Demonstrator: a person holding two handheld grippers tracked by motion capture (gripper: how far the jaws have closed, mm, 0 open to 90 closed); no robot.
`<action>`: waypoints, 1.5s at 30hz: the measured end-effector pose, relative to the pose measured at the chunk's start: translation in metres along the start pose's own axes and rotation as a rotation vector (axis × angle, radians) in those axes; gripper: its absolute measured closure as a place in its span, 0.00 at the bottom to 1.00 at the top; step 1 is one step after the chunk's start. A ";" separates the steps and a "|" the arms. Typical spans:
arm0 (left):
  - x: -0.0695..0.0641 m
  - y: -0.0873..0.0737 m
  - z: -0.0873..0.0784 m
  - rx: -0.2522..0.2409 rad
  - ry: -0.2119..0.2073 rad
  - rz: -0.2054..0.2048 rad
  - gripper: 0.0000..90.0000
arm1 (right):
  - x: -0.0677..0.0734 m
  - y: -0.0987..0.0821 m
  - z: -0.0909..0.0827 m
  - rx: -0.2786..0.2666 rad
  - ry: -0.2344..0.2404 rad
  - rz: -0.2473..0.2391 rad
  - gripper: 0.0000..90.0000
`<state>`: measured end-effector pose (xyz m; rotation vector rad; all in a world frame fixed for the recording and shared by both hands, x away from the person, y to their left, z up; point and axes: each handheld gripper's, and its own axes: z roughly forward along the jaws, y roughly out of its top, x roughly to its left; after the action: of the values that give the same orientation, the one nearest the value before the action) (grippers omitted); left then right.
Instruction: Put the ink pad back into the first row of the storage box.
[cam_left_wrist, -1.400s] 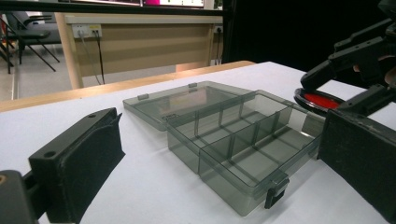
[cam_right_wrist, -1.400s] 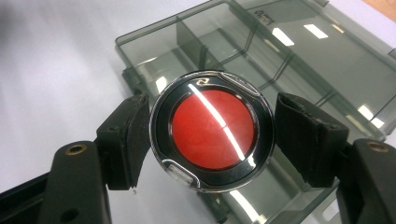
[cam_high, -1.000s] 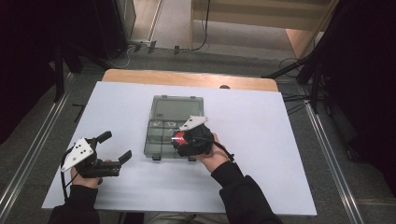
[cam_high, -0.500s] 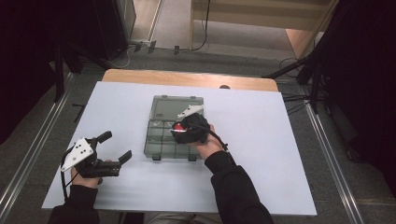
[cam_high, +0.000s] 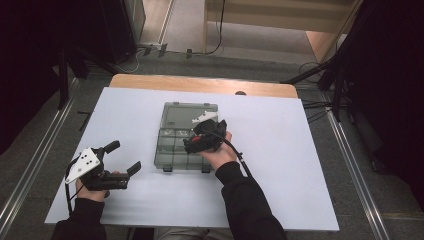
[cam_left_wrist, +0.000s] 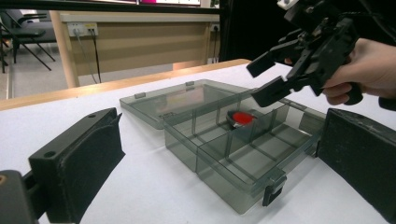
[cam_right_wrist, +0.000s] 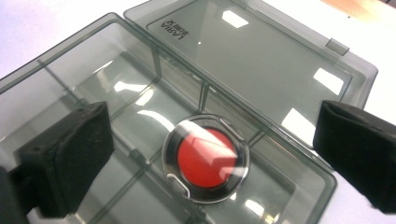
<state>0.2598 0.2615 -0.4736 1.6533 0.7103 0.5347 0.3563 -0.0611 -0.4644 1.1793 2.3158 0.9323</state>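
A smoky clear compartment box (cam_high: 170, 156) lies open on the white table, its lid (cam_right_wrist: 280, 60) folded flat behind it. A round red disc in a clear case (cam_right_wrist: 208, 158) rests on the floor of one middle compartment, also seen as the disc (cam_left_wrist: 243, 117) in the left gripper view. My right gripper (cam_high: 194, 140) hovers over that compartment; its jaws have just been opening and now stand wide apart, with the disc below and between them, untouched. My left gripper (cam_high: 125, 156) rests open on the table left of the box, holding nothing.
The white table top (cam_high: 300, 165) has free room right of the box and in front of it. A wooden strip (cam_high: 200, 84) runs along the far edge. Metal floor rails (cam_high: 350, 165) flank the table on both sides.
The right gripper moved a little farther out over the box and its jaws opened; the red disc left them and now lies in the compartment. The left gripper stayed put.
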 end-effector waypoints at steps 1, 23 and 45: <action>0.000 0.000 0.000 0.001 -0.001 0.000 0.00 | 0.000 0.000 -0.003 -0.001 0.010 -0.011 0.00; -0.001 0.000 0.000 0.004 0.003 0.003 0.00 | -0.029 -0.025 -0.065 -0.144 -0.003 0.033 0.00; -0.002 0.000 0.001 0.004 -0.001 0.003 0.00 | -0.059 -0.066 -0.116 -0.220 -0.049 0.089 0.00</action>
<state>0.2590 0.2594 -0.4736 1.6580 0.7088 0.5348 0.2850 -0.1824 -0.4267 1.2057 2.0755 1.1435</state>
